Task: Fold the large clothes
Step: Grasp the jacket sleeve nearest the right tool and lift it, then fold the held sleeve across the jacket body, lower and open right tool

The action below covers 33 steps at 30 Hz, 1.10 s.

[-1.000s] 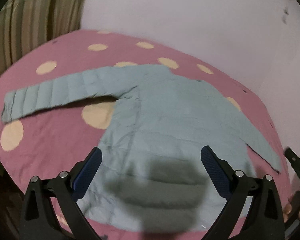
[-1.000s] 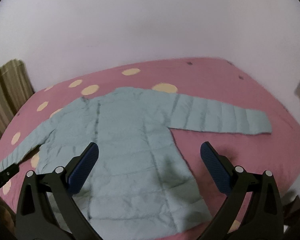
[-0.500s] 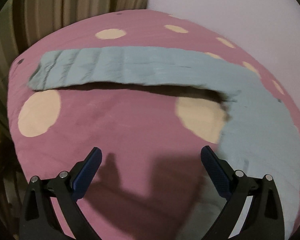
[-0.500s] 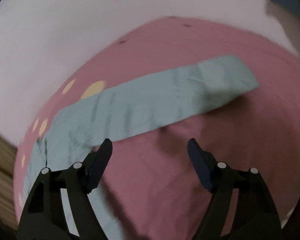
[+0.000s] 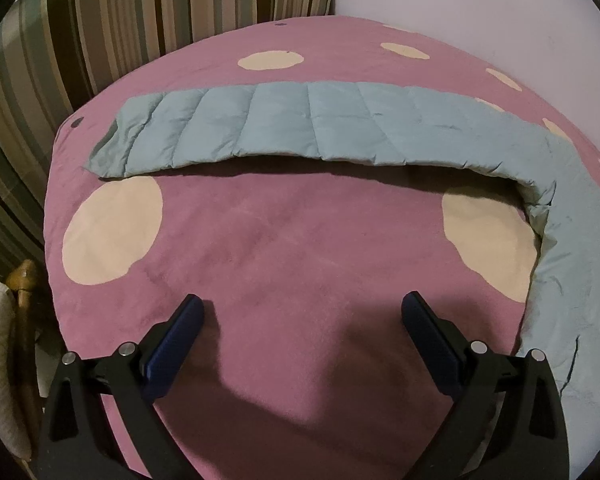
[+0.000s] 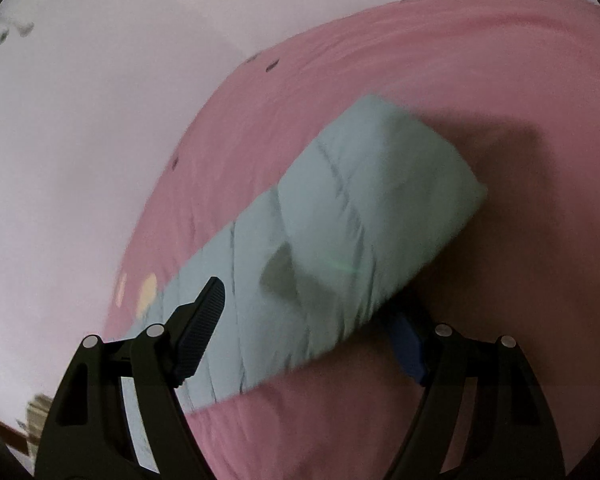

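The left tongs [image 5: 300, 312] stand wide open and empty over the pink spotted bedspread [image 5: 284, 240], short of the quilted left sleeve [image 5: 284, 124] of the pale blue jacket [image 5: 572, 248], which lies flat across the bed with striped curtains [image 5: 140, 20] beyond. The right tongs [image 6: 308, 320] have just been closing and straddle the right sleeve [image 6: 360, 216] near its cuff. Whether their pads press on the fabric cannot be told, since the view is blurred.
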Motion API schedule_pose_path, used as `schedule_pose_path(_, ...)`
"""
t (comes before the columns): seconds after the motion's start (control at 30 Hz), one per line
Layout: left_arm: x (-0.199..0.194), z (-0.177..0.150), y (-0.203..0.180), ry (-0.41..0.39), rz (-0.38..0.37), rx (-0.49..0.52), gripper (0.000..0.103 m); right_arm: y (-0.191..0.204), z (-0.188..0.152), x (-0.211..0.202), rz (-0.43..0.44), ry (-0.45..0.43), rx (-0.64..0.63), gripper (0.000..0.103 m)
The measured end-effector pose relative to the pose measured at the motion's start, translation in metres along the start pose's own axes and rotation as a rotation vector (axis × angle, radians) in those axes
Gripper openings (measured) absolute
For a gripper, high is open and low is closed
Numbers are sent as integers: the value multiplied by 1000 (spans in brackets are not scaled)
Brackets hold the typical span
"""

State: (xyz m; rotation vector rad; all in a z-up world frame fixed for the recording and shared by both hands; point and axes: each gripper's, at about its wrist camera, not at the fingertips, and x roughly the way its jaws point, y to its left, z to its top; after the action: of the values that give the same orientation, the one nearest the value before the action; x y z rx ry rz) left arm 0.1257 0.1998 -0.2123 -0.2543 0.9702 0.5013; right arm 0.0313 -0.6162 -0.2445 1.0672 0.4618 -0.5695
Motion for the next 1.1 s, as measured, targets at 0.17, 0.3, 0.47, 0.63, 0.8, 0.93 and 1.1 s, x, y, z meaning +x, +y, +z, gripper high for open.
schedule_pose_path(0.17, 3, -3, -1, -22, 10, 27, 98, -4, 10, 16, -34, 2, 3, 16)
schedule_pose_path(0.3, 3, -4, -3, -35, 17, 35, 98, 17, 10, 10, -36, -34, -53, 5)
schedule_pose_path(0.47, 4, -3, -2, -39, 16, 34, 99, 94, -7, -8, 5, -78, -244, 5)
schedule_pose_path(0.63, 4, -4, -2, -39, 15, 34, 99, 189, -56, -6, 46, -54, -502, 5)
schedule_pose_path(0.8, 4, -4, -1, -39, 12, 32, 99, 274, -132, 21, 93, 23, -731, 5)
schedule_pose_path(0.93, 5, -4, -2, -39, 14, 33, 99, 317, -197, 36, 143, 96, -856, 5)
schedule_pose_path(1.1, 6, -4, 0, -38, 13, 32, 99, 359, -278, 32, 190, 172, -980, 5)
